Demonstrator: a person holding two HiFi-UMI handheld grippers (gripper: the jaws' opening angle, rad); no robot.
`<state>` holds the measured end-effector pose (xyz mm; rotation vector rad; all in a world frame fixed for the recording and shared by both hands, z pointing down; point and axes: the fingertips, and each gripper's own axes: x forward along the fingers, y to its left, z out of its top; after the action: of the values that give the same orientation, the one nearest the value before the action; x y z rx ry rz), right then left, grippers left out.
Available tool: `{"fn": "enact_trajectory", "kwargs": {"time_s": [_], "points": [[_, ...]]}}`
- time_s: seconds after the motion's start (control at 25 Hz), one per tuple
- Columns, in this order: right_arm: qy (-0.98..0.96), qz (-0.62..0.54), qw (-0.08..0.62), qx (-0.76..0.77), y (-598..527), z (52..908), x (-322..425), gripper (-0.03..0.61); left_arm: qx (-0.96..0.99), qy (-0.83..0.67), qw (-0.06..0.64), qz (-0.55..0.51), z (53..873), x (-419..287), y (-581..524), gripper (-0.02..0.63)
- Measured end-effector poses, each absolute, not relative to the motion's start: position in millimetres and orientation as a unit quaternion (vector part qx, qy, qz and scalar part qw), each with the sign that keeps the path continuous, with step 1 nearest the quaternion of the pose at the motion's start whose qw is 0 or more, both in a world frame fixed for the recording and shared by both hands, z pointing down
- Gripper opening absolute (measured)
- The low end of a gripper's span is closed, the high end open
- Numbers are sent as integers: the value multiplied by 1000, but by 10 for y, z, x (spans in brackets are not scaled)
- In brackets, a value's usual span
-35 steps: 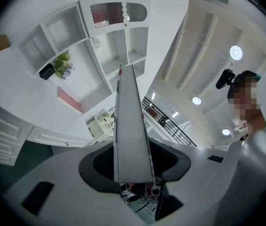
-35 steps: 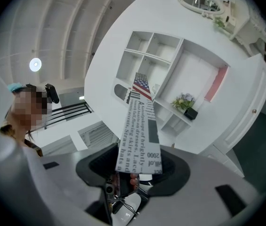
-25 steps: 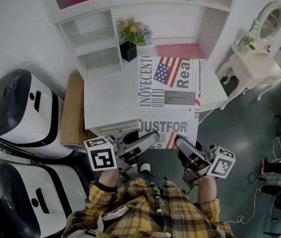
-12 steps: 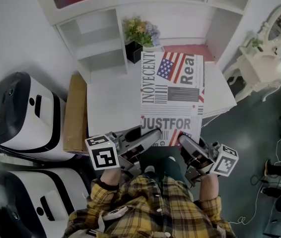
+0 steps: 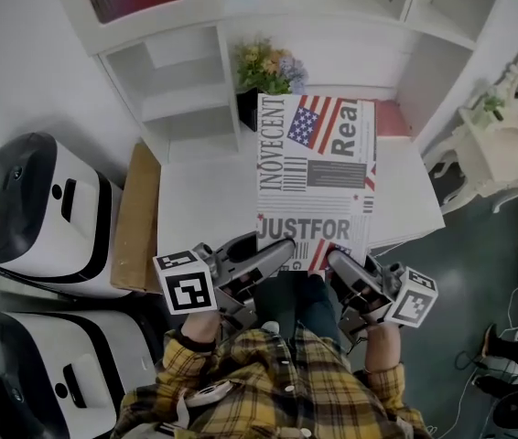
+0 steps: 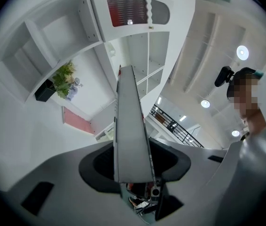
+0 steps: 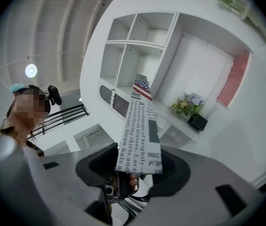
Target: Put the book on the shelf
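- Now: both grippers share one load. The left gripper pinches the near left corner of the book, and the right gripper pinches its near right corner.
- Each gripper view shows the jaws pressed onto the book's thickness, with the book running edge-on away from the camera.
- The book is a large, flat volume with a newsprint cover (flag print, bold lettering). It hangs cover-up over the white desk; I cannot tell whether its underside touches the desk.
- Its far edge lies just beside the potted flowers, in front of the shelf unit and not in any compartment.
- Step in hand, as I judge it: carrying the book toward the shelf; placement not yet done.
- The next move calls for both grippers to lift together, steer the far edge clear of the flowers, and line the book up with an open compartment wide enough for it.
- Risk: uneven lift could twist the book in the grips.
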<state>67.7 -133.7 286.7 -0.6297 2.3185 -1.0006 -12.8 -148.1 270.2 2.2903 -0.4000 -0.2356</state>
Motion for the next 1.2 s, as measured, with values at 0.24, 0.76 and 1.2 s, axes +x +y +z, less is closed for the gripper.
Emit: {"fn": "enact_trajectory", "kwargs": {"time_s": [0.24, 0.76, 1.2], "points": [[857, -372, 257, -245, -1386, 2833, 672, 196, 898, -149, 402, -98, 2694, -134, -1538, 196], [861, -364, 257, -245, -1301, 2848, 703, 196, 899, -148, 397, -106, 2728, -102, -1457, 196], [886, -318, 256, -221, -1380, 2900, 729, 196, 918, -153, 344, -124, 2774, -86, -1501, 196]]}}
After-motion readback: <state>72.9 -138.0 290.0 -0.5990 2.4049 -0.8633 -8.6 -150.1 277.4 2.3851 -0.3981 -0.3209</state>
